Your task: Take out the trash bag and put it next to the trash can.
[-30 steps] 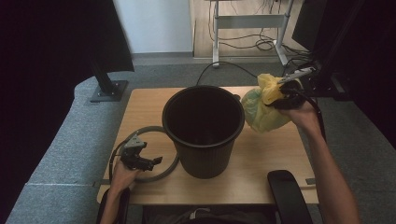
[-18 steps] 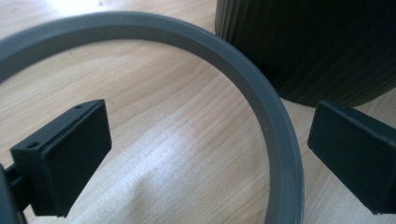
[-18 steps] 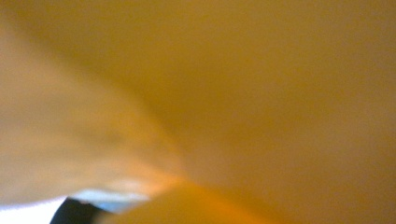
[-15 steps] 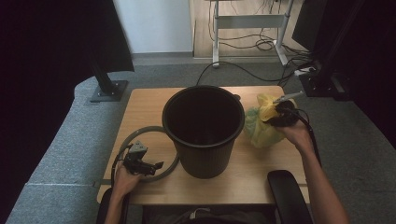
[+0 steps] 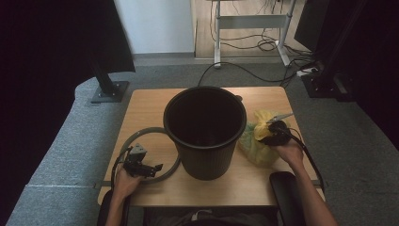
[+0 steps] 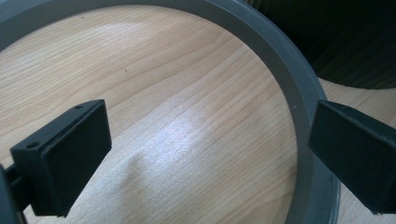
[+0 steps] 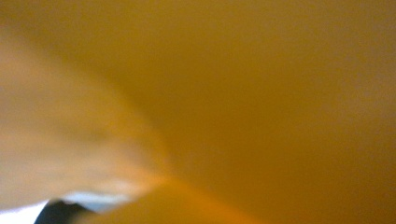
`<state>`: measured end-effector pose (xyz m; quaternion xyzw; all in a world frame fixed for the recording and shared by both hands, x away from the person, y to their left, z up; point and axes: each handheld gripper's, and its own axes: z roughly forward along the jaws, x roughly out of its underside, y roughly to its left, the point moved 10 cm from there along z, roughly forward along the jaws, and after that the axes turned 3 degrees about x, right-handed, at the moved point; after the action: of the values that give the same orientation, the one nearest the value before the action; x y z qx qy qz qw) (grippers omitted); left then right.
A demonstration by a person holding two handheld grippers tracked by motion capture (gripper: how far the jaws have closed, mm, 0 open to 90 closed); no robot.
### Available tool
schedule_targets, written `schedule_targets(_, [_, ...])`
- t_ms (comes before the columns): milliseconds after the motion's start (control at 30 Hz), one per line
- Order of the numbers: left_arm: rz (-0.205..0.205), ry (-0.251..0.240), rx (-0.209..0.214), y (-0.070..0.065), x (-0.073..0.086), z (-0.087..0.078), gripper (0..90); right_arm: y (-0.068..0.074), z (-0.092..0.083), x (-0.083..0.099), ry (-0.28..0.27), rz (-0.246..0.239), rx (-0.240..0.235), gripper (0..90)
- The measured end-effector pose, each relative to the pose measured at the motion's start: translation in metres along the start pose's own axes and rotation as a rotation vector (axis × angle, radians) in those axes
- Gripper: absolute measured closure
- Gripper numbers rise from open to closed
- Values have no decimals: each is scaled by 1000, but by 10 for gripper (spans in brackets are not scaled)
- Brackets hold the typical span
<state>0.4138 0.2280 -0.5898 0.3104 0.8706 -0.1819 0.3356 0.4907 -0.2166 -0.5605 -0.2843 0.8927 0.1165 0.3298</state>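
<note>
Still early, by the look of things. Wrinkled yellow plastic bag [image 5: 256, 151] bunched up on the light wooden table [image 5: 146, 106], touching the right side of the round black plastic bucket [image 5: 205, 157] and not yet in it. Nothing to be seen inside the bucket. Flat grey plastic ring [image 5: 141, 134] lying on the table to the bucket's left, not fitted on the rim.

Right gripper [image 5: 266, 133] buried in the top of the bag, jaws just now opening; yellow film right against its camera, so no telling whether the pads pinch it or have let go. Left gripper [image 5: 157, 167] low over the ring's near side, its 2 jaws spread wide, 1 inside the ring and 1 outside, gripping nothing.

Left to do, most likely: opening the bag, lining the bucket, pressing the ring on top.
</note>
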Motion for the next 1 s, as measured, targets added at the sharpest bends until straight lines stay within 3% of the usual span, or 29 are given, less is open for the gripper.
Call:
schedule_targets(267, [-17, -8, -2, 3, 0, -1, 0, 0, 28, 19, 40, 16, 26, 640])
schedule_targets(433, [-17, 0, 2, 3, 1, 0, 0, -9, 43, 11, 23, 66, 31, 628])
schedule_targets(633, [-25, 3, 12, 3, 1, 1, 0, -23, 59, -4, 24, 85, 90, 545])
schedule_targets(833, [-31, 1, 4, 4, 1, 1, 0, -37, 76, -21, 33, 118, 141, 322])
schedule_targets(1000, [-28, 0, -21, 8, 1, 0, 0, -45, 80, -32, -34, 187, 136, 131])
